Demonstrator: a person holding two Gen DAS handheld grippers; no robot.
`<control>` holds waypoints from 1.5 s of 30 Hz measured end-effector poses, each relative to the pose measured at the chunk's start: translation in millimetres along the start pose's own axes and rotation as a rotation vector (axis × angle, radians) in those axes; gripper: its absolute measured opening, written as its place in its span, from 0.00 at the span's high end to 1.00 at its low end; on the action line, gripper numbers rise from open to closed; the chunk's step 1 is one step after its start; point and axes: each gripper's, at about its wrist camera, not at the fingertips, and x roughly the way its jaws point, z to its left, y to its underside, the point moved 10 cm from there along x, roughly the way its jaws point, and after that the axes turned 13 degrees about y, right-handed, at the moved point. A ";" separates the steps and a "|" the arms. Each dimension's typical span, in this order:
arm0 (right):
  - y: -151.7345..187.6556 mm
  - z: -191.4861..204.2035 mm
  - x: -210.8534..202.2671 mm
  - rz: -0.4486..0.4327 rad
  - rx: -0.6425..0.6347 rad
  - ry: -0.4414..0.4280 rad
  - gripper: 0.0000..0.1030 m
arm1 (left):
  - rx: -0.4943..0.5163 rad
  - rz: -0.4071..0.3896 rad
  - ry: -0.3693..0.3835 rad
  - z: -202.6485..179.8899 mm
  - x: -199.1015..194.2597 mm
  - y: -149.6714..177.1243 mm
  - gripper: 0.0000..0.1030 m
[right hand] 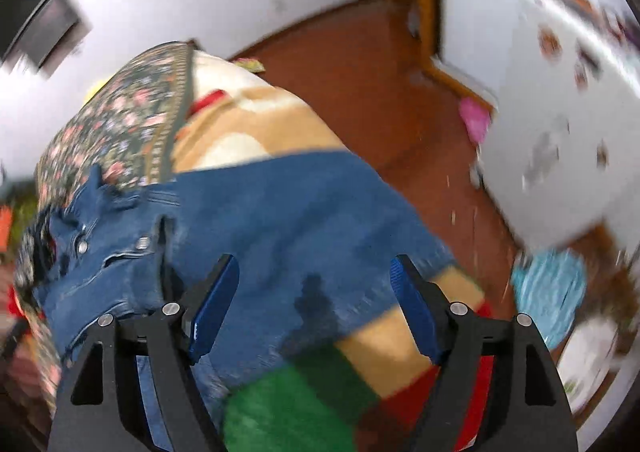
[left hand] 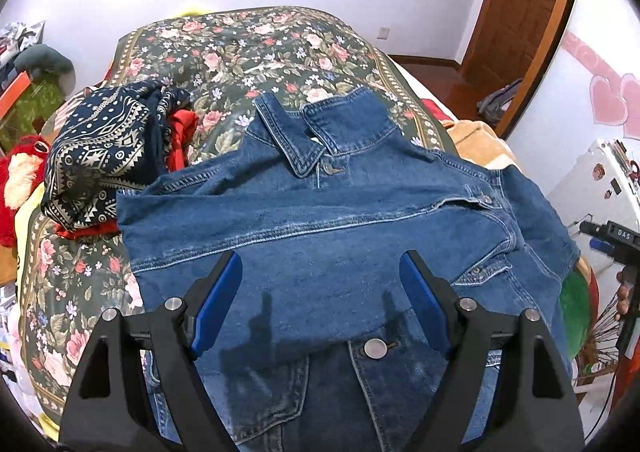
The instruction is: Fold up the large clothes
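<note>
A blue denim jacket (left hand: 320, 220) lies on the floral bedspread (left hand: 248, 52), collar away from me, with a sleeve folded across its front. My left gripper (left hand: 320, 264) is open and empty, hovering above the jacket's middle. In the blurred right wrist view the jacket (right hand: 280, 212) hangs over the bed's right side. My right gripper (right hand: 314, 266) is open and empty above that edge of the jacket. The right gripper's body also shows at the right edge of the left wrist view (left hand: 616, 236).
A pile of patterned navy and red clothes (left hand: 104, 156) sits at the jacket's left. A red plush toy (left hand: 20, 180) lies at the bed's left edge. A tan, green and red blanket (right hand: 320, 392) hangs at the bed's right side. A white cabinet (right hand: 560, 112) and wooden floor (right hand: 380, 72) lie to the right.
</note>
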 end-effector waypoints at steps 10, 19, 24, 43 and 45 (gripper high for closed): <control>-2.9 -15.5 44.9 0.106 0.162 -0.116 0.25 | -0.026 0.021 -0.012 3.6 1.3 8.7 0.22; -25.1 -26.1 63.8 0.052 0.207 -0.005 0.58 | -0.042 0.023 -0.031 12.2 -4.9 15.1 0.22; -35.9 -26.2 48.1 0.008 0.199 0.029 0.87 | -0.040 0.016 -0.032 15.9 -8.9 15.1 0.22; -24.8 186.1 -128.0 -0.309 -0.243 -0.331 0.92 | -0.085 -0.018 0.014 41.9 -23.0 25.1 0.22; -4.1 207.2 -116.1 -0.274 -0.293 -0.330 0.92 | -0.088 -0.019 0.014 46.4 -25.1 27.4 0.22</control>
